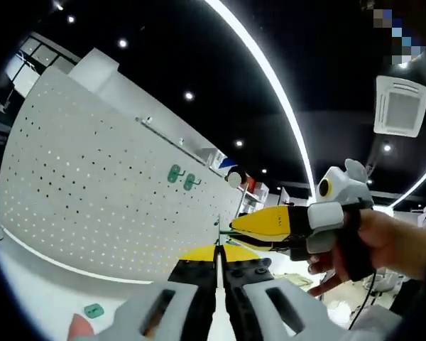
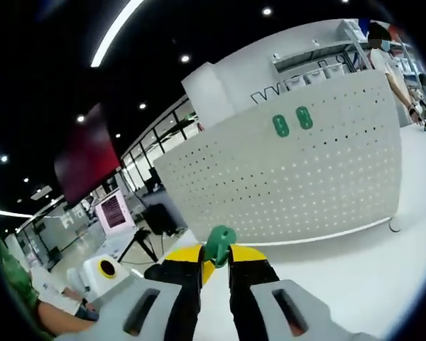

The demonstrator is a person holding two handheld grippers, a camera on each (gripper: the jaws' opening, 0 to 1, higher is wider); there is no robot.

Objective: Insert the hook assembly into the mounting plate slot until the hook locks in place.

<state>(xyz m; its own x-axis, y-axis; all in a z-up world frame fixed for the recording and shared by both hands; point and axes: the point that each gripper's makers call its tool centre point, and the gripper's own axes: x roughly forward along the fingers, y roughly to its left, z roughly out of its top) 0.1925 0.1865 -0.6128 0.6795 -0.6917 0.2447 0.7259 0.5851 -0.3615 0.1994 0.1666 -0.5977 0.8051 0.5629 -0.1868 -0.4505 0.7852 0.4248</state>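
A: Working left to right, what worries you?

B: In the left gripper view, a loose green hook point(image 1: 94, 310) lies on the white table point(image 1: 35, 284), low and to the left. It could be knocked aside if a hand sweeps there. Past it stands the pegboard panel point(image 1: 92, 177), with two green hooks point(image 1: 182, 176) already mounted near its upper edge.

A: And the left gripper point(image 1: 217, 264)?

B: Its jaws stand together, pinching a thin upright metal piece. I cannot tell what that piece is. To its right, the right gripper point(image 1: 270, 224) comes into the picture, held by a hand point(image 1: 383, 245).

A: What does the right gripper view show?

B: The right gripper point(image 2: 216, 264) is clamped on a green hook assembly point(image 2: 219, 245), well short of the panel point(image 2: 291, 185). The hold is only at the jaw tips, so I judge the piece could twist or slip when pushed into a slot. Coming in at an angle could jam it before it locks. It could also crowd the two mounted hooks point(image 2: 292, 123).

A: Any writing?

B: Dark lettering shows on the wall behind the panel, but it is cut off and I cannot read it. No brand is legible.
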